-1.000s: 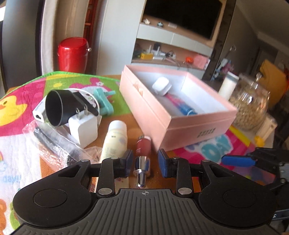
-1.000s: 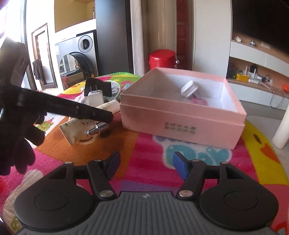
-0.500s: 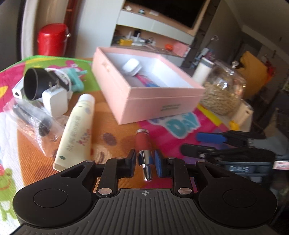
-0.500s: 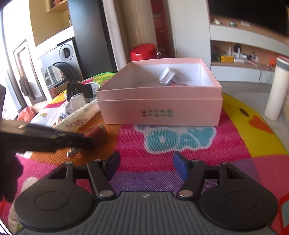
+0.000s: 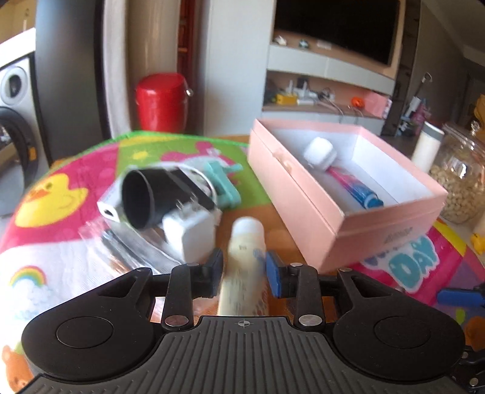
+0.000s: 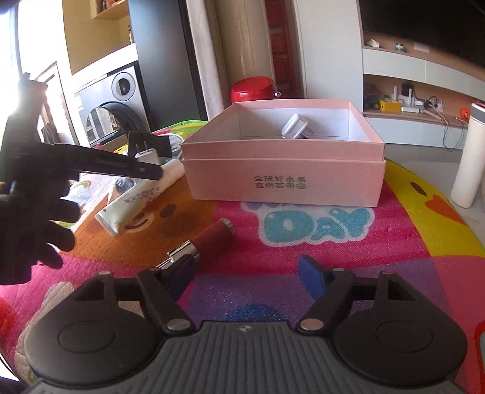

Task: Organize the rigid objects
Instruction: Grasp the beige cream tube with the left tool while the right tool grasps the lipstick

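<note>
Blurred play mat [image 5: 60,194]; cream tube's [image 5: 242,272] base hidden.

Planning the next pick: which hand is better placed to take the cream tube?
Left. The left gripper is opening with its fingers either side of the cream tube. The right gripper is over the mat beside the red lipstick.

Home living room, as you see it: TV [image 5: 333,27] over wall shelves [image 5: 327,65], washing machine [image 6: 118,97], child's cartoon play mat [image 6: 318,227], glass food jar [image 5: 460,185].
</note>
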`<action>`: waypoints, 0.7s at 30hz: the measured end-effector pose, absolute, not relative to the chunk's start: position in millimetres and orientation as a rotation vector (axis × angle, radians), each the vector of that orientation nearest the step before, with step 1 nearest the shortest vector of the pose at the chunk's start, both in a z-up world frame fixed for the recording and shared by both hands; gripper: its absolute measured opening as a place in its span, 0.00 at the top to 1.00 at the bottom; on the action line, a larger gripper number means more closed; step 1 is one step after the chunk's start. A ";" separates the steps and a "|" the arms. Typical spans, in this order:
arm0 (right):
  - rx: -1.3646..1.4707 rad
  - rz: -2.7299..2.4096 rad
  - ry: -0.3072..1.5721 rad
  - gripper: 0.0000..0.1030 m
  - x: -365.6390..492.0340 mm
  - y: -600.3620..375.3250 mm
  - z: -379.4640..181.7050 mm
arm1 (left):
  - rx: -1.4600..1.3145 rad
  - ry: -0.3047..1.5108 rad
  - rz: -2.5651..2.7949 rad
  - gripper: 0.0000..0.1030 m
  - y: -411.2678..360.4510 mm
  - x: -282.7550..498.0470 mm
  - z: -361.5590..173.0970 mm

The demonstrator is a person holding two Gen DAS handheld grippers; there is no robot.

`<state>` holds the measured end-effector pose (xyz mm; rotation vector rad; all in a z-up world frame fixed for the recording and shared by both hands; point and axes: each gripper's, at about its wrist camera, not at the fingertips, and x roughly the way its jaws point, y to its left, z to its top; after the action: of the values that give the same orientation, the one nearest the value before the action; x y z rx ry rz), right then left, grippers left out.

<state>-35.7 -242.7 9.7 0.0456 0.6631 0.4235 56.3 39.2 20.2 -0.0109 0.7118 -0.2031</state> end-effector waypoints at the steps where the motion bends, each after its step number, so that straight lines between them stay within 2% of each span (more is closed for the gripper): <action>1: 0.038 0.425 0.664 0.24 -36.0 -241.6 9.6 | -0.012 0.725 -0.218 0.68 37.4 55.3 17.3; 2: 0.033 0.425 0.665 0.23 -36.0 -240.4 9.5 | -0.011 0.733 -0.232 0.73 36.3 53.0 15.0; 3: 0.031 0.425 0.665 0.23 -35.6 -240.0 9.5 | -0.007 0.725 -0.245 0.74 35.3 48.0 13.5; 12: 0.011 0.429 0.668 0.20 -34.9 -235.9 9.6 | -0.029 0.742 -0.296 0.74 40.4 -10.2 12.7; 21: 0.000 0.434 0.669 0.18 -35.0 -234.8 8.5 | -0.083 0.664 -0.272 0.74 43.2 -33.6 1.9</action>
<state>-35.0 -234.8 8.5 0.0002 0.6687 0.4339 -33.6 43.2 1.9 -0.0834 0.6643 -0.2716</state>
